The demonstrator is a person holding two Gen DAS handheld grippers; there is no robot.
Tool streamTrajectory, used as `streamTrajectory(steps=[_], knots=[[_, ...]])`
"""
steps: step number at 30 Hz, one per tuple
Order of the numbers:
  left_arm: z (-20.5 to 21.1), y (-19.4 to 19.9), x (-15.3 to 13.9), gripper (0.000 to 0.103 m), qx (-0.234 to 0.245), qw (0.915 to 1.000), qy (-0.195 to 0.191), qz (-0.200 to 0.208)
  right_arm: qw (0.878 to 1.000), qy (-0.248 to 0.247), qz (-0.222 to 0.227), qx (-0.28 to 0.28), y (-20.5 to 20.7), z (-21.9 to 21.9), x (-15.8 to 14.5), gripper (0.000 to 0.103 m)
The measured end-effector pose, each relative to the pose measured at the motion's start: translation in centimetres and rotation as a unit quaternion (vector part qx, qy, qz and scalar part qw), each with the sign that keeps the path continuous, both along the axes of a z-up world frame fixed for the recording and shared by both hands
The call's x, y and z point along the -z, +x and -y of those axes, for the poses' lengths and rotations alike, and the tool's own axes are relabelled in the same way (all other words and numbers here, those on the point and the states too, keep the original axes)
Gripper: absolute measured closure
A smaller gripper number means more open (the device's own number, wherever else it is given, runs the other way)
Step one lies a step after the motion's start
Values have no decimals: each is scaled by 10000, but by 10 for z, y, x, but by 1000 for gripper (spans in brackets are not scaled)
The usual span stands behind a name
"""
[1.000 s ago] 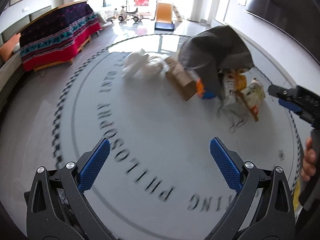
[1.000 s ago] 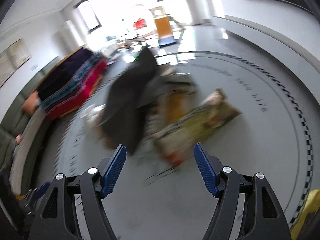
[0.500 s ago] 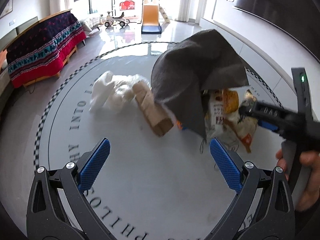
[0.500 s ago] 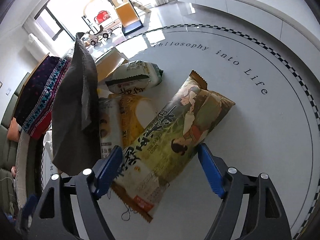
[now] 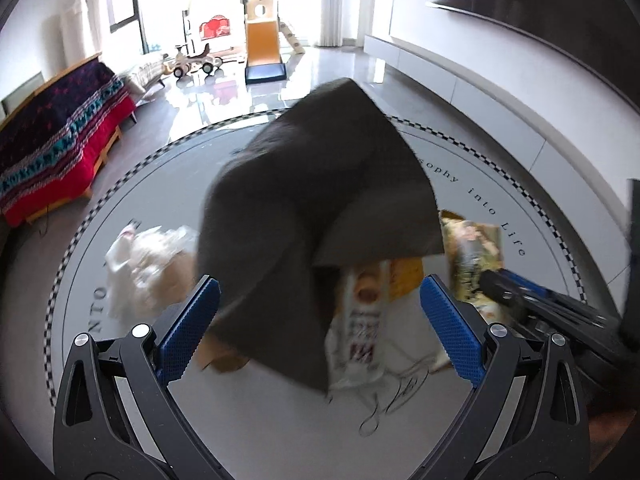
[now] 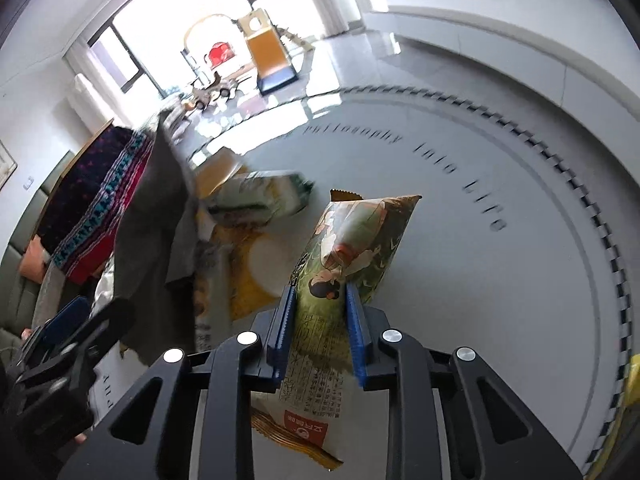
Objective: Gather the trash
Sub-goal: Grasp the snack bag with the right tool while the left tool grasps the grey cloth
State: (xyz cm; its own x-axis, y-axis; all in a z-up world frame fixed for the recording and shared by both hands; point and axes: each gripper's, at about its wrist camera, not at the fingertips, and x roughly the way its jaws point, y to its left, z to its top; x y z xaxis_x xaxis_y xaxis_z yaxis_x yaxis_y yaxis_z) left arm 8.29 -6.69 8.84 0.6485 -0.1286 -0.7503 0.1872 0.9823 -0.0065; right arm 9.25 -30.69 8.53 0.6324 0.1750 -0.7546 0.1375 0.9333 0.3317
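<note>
On the left, a bed (image 5: 60, 136) draped in a dark blanket with red and teal bands stands along the wall. Nearer, crumpled white plastic (image 5: 136, 264) lies on the floor. The left gripper (image 5: 320, 320) hovers with its jaws spread wide, gripping nothing. Between them and beyond, a floppy dark grey bag (image 5: 316, 208) stands upright over a pile of wrappers; a white and orange packet (image 5: 364, 312) pokes out below its edge. To the right, the right gripper (image 6: 318, 322) has just clenched its jaws on a long snack packet (image 6: 352, 240), olive green with cartoon figures and an orange end panel. The packet's long axis runs straight away from the gripper, its crimped far end tilted slightly rightward, its near end sticking out beneath the jaws. Whether it rests on the floor cannot be told. The floor (image 6: 500, 320) is glossy pale grey, marked with a checkered ring and lettering. Far back, bright windows light a children's slide (image 5: 264, 48).
</note>
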Motion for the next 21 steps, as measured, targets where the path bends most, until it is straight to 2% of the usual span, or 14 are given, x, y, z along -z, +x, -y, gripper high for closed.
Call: streamTrajectory(steps=[9,11,13,15,18,21], knots=[[34,32,16,8,-46,9996,243,115,9994,-171,250,149,17,19,-15,76],[40,38,20,22,-3,9993,361,113,9993,-200,305,86,23,17,-17,76],[44,48,28,62,21,9990,447,-3,9991,-233,357,36,23,16,-20,76],[40,57,36,77,26,9994,249,-230,9989,-236,405,1,24,14,-22,76],[22,60,38,92,-10,9994,-167,-293,9987,-239,458,-40,22,12,-24,76],[5,50,26,96,3,9981,-577,-225,9984,-254,507,-48,15,12,-27,76]])
